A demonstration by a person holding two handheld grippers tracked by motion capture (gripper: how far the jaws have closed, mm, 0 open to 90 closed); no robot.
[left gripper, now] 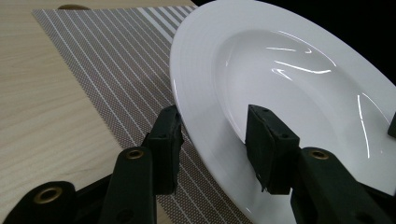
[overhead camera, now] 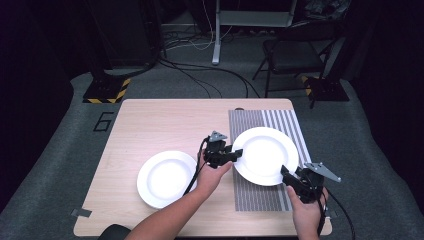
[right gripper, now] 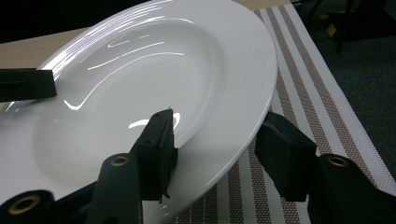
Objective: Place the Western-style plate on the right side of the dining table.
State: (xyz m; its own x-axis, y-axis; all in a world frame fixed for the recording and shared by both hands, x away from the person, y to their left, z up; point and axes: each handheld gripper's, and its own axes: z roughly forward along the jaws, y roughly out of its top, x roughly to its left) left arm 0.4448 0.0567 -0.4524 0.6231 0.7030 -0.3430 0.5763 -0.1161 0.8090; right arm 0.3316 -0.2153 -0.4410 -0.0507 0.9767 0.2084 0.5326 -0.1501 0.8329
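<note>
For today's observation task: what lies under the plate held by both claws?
Under the plate lies a striped placemat on the wooden table. The mat's middle is covered by the plate, so anything there cannot be seen.

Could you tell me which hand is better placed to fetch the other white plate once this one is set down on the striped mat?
Left, probably. The left gripper holds the raised plate on the side facing the second plate; the right gripper is beyond it.

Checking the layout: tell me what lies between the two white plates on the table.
The left gripper and the hand holding it, above bare wood tabletop, separate the round white plate at left from the held one, in the high view.
</note>
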